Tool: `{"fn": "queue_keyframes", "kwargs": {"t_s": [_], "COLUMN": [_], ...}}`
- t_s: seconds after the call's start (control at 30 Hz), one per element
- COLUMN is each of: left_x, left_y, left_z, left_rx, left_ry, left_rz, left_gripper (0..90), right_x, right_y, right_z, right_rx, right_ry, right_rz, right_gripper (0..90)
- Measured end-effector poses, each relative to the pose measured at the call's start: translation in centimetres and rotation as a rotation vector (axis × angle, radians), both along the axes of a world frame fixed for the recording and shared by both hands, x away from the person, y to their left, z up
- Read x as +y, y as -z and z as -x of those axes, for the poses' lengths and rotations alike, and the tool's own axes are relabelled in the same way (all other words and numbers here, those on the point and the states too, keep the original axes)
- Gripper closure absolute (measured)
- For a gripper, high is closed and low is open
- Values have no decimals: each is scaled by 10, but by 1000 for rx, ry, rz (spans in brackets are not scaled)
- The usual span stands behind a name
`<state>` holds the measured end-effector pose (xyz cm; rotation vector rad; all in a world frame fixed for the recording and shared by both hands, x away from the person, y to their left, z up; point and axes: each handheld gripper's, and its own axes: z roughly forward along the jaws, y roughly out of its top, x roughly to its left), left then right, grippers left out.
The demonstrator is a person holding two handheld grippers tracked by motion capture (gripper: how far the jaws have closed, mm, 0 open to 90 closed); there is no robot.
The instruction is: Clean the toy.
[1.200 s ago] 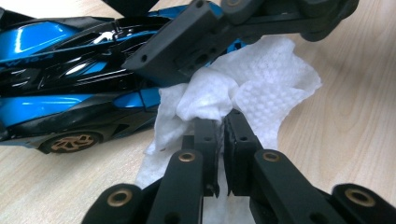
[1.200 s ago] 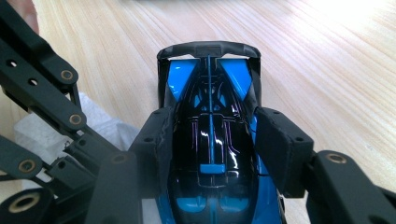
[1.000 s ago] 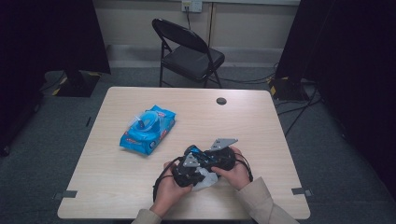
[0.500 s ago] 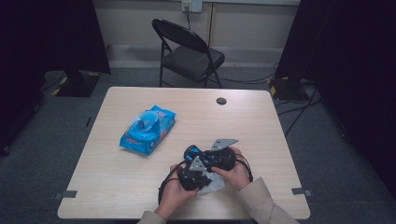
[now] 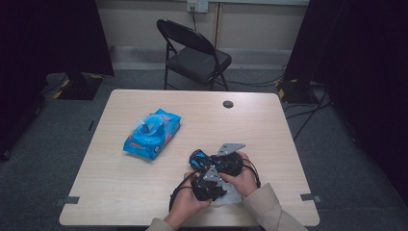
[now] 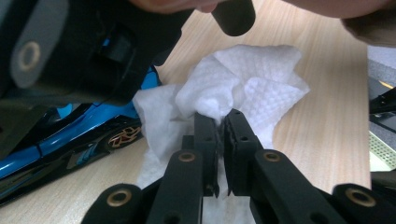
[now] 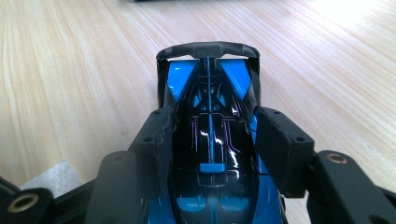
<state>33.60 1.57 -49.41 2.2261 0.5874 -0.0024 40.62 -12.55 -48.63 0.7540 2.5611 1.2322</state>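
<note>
Two grippers are seen close together at the near edge of the table [image 5: 144,192] in the high view. The left gripper [image 5: 208,185] sits over a white wipe [image 5: 230,196], the right gripper [image 5: 211,161] is held just behind it w/ the blue toy car [image 5: 198,158] at its tip. A blue wipes pack [image 5: 152,134] lies well apart, toward the table's left; a folding chair [image 5: 195,50] stands beyond.

In the left gripper view, the jaws are nearly closed and the wipe [image 6: 233,88] is pinched between the pads, crumpled into a wad. The car [image 6: 70,135] lies just beside it, to the left, low on the tabletop, w/ a gold wheel showing. Whether wipe and car are touching can't be told.

In the right gripper view, the jaws stand about half open and are clamped on the car [image 7: 210,140] at both flanks, nose pointing away, rear wing at the far end.

Judgement: the car is being wiped. To do it well, the car should be kept steady by the right grip, w/o extra squeeze on the bodywork. The wad should be dragged along the body in light strokes, approx. nose to tail. The pinch should be kept deep enough that the wipe isn't pulled out. Jaw metal should be kept off the paint.
</note>
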Motion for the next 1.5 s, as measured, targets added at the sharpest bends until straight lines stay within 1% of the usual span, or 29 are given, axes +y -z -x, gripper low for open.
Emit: {"fn": "queue_keyframes", "kwargs": {"t_s": [0.07, 0.13, 0.17, 0.2, 0.33, 0.37, 0.43, 0.5, 0.57, 0.7, 0.73, 0.8, 0.87, 0.9, 0.93, 1.07, 1.1, 1.17, 1.2, 1.23, 1.3, 1.33, 1.4, 1.47, 1.5], "left_x": [4, 9, 12, 16, 33, 38, 50, 62, 75, 94, 99, 110, 120, 126, 129, 138, 140, 143, 144, 146, 146, 145, 144, 141, 139], "left_y": [-2, -4, -7, -8, -14, -15, -17, -20, -23, -31, -33, -35, -36, -36, -34, -27, -24, -21, -19, -18, -16, -15, -13, -10, -10], "left_z": [0, 1, 1, 1, 0, 0, -2, -5, -8, -13, -15, -18, -23, -26, -28, -36, -38, -42, -44, -46, -48, -49, -51, -53, -54], "left_rx": [8, 3, 7, 0, -7, -2, -7, -5, -12, -26, -36, -47, -49, -57, -53, -48, -50, -44, -45, -56, -56, -61, -55, -54, -61], "left_ry": [-2, -7, -7, -14, -36, -49, -72, -97, -124, -178, -189, -227, -267, -290, -309, -359, -377, -405, -418, -429, -453, -471, -511, -529, -533], "left_rz": [6, 3, -1, 3, -3, 6, -3, 0, 1, 22, 20, 19, 22, 12, 9, -11, -23, -23, -24, -30, -30, -40, -54, -52, -74], "left_gripper": [851, 851, 851, 851, 851, 851, 852, 852, 852, 852, 852, 852, 852, 852, 852, 852, 852, 852, 852, 852, 853, 852, 852, 852, 852], "right_x": [0, 0, 0, 0, 0, 0, -1, -1, 0, -1, -1, 0, 0, 0, 0, 0, 0, 0, 0, 0, 0, 0, 0, 0, 0], "right_y": [0, 0, 0, 0, 0, 0, 0, 0, 0, 1, 1, 1, 1, 1, 1, 1, 1, 1, 1, 1, 1, 1, 1, 1, 1], "right_z": [0, 0, 0, 0, 0, 0, -1, -1, 0, 0, 0, -1, 0, 0, 0, 0, 0, 0, 0, 0, 0, 0, 0, 0, 0], "right_rx": [0, -1, -1, 1, 0, 0, 6, 5, 3, 4, 2, -3, -5, -6, -7, -8, -9, -8, -8, -7, -5, -6, -7, -8, -9], "right_ry": [-1, -2, -2, -2, -1, -2, 0, -1, -1, 0, -1, -3, -3, -2, -3, -3, -3, -4, -3, -2, -2, -2, -3, -3, -4], "right_rz": [0, 1, 1, 1, -1, -2, -5, -5, -5, -8, -8, -6, -5, -4, -4, -3, -4, -4, -5, -6, -6, -6, -7, -6, -6], "right_gripper": [473, 473, 473, 473, 473, 473, 473, 473, 473, 473, 473, 473, 473, 473, 473, 474, 474, 473, 473, 473, 473, 473, 473, 473, 473]}}
